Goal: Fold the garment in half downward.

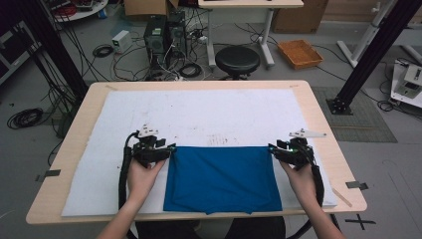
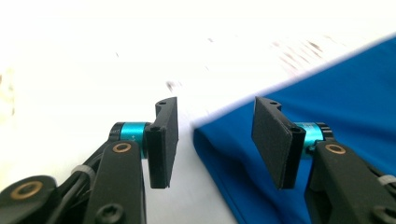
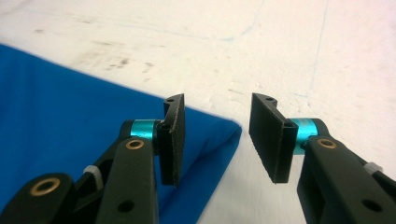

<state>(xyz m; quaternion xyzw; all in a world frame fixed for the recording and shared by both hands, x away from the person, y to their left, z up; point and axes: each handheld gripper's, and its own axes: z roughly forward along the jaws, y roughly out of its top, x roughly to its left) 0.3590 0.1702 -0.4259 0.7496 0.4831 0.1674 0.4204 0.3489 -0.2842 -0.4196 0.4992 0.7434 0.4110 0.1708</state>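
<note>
Plain royal-blue cloth (image 1: 222,179) on a white mat (image 1: 199,112) – dark smudges – over a pale wood table (image 1: 323,124)

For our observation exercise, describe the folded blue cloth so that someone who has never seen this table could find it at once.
Start at the light wooden table and its white mat. On the mat's near half lies the folded blue cloth, a flat rectangle between the two black grippers. It is the mat's one piece of strong colour.
</note>
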